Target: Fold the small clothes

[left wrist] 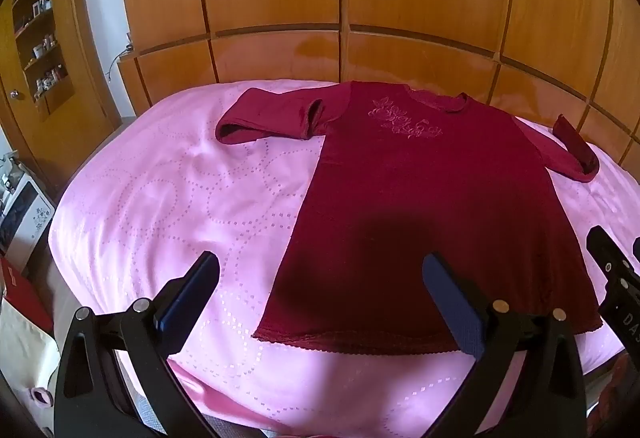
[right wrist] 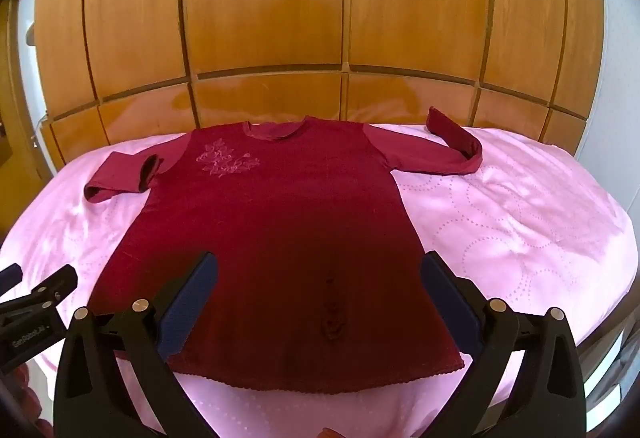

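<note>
Dark red velvety top lies flat, front up, on the pink bedspread, hem toward you, both cuffs flipped back. Your left hand-held gripper and right hand-held gripper both hover wide open near the hem, holding nothing. I'd start with the sleeves: pinch one cuff, lay it straight across the chest, smooth it, then do the other before touching the hem.
</note>
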